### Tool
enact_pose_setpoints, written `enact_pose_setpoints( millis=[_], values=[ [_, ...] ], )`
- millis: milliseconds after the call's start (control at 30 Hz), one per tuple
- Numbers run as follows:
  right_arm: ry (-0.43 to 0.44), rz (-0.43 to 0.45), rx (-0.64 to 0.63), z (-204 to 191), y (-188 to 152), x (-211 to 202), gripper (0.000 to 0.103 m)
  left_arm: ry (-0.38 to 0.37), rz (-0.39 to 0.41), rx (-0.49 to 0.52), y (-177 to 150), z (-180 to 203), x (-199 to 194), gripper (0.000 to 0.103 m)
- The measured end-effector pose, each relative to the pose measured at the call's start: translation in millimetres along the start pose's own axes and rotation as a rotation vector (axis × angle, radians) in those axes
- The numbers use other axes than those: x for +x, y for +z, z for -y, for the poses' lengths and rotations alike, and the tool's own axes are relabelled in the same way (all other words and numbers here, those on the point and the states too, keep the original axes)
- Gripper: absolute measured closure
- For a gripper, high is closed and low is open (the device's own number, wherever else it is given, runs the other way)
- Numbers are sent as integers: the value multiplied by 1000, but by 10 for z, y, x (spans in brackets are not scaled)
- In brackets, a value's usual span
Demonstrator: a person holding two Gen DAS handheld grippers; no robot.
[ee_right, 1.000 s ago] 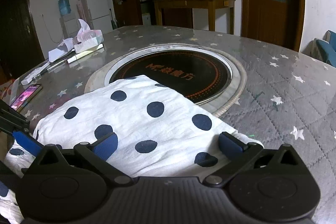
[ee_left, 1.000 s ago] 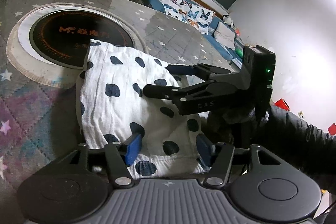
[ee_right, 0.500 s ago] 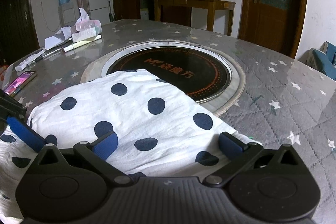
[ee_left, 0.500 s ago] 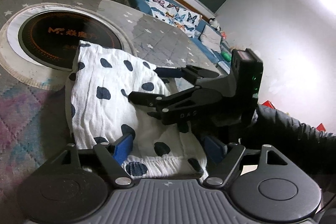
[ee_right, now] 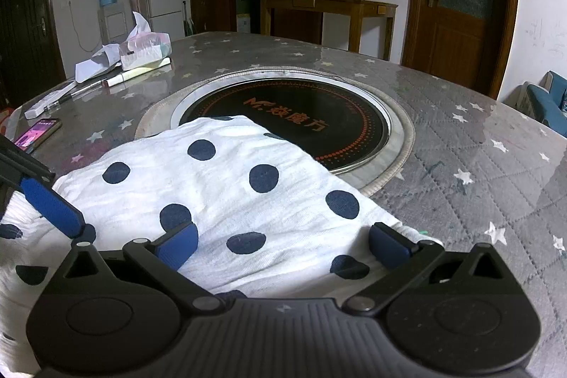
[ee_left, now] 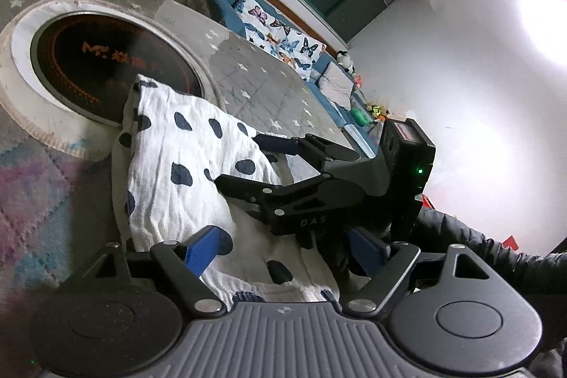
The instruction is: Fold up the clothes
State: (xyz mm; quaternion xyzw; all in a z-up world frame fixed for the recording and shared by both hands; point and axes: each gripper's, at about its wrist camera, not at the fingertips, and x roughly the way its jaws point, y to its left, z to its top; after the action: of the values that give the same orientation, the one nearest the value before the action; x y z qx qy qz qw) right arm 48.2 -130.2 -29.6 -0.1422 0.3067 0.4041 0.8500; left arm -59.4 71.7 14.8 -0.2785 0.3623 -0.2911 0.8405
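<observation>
A folded white cloth with dark blue dots (ee_right: 226,186) lies on the grey star-print table cover (ee_right: 478,165), its far edge over the rim of the round black hob. My right gripper (ee_right: 283,243) hovers over the cloth's near right part, open, with fabric below its blue pads and nothing pinched. In the left wrist view the cloth (ee_left: 177,158) runs away from me. My left gripper (ee_left: 283,248) is over its near end with the jaws opening; the pads stand apart from the fabric. The right gripper (ee_left: 248,162) reaches in from the right over the cloth's edge.
A round black hob (ee_right: 283,116) is set in the table's middle. A phone (ee_right: 37,135), a tissue pack (ee_right: 143,46), papers and a pen lie at the far left. A dark sleeve (ee_left: 478,243) is behind the right gripper. A blue sofa (ee_left: 283,41) stands beyond the table.
The left gripper's jaws have spread wider and it has shifted and tilted a little over the cloth's near end. The right gripper and the cloth have kept still.
</observation>
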Motion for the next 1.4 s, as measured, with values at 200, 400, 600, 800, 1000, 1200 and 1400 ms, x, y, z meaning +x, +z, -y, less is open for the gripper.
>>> enact_pose_setpoints(
  millis=[200, 400, 600, 800, 1000, 1200, 1400],
  values=[
    [0, 0, 0, -6, 1, 5, 0, -33, -5, -35, -17, -110, -3, 18],
    [-2, 1, 0, -5, -1, 9, 0, -66, -11, -54, -18, -183, 26, 15],
    [-2, 1, 2, -3, 3, 18, 0, -95, -12, -71, -14, -239, 36, 14],
    [0, -4, 8, 6, 22, 28, 0, -113, -14, -82, -15, -272, 39, 13],
    [-6, -55, 19, -12, 117, 48, 0, -120, -18, -83, -23, -273, 40, 12],
    [28, -99, 77, 70, 366, 65, 0, -123, -17, -87, -38, -288, 34, 12],
    [54, -125, 61, 24, 570, 232, 0, -121, -17, -89, -50, -291, 40, 11]
  ],
)
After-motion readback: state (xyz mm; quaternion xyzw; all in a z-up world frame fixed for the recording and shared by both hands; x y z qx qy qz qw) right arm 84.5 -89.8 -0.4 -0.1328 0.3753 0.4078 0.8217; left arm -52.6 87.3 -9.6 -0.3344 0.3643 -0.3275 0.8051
